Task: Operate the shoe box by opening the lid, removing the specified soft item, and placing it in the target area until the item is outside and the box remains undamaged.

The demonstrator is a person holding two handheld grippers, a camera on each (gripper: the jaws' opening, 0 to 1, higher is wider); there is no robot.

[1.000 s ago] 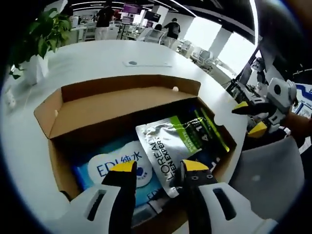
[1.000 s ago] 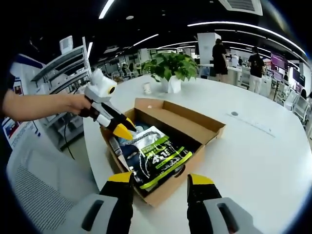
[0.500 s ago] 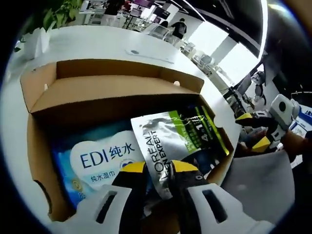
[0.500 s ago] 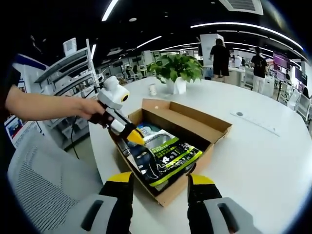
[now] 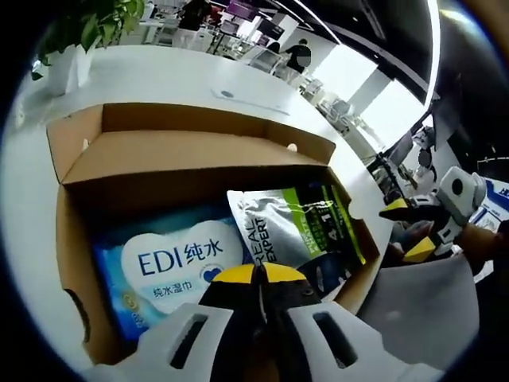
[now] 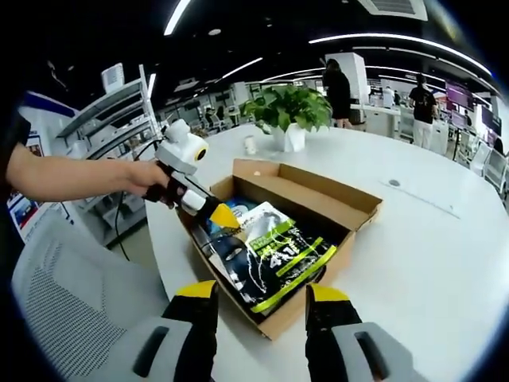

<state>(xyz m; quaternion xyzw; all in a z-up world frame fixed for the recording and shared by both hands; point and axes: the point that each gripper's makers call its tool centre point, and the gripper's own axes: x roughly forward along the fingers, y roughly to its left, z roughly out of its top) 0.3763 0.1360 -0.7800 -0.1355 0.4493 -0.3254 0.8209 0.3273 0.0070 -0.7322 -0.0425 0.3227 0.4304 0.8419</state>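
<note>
Cardboard walls of the shoe box [image 5: 183, 151] frame your left gripper view: the lid is folded back, and inside lie a blue wipes pack [image 5: 171, 267] and, beside it toward the box's near corner, the silver-and-green pouch [image 5: 290, 227]. Your left tool [image 5: 253, 277] is clenched on the pouch's near edge. That foil looks light, limp and slippery, so hold it by the sealed rim and lift slowly, clear of the box wall. In the right gripper view, your right tool [image 6: 261, 298] hangs released just outside the box's near corner, over the white surface [image 6: 429, 263], with the pouch tilted up against the box's near wall.
</note>
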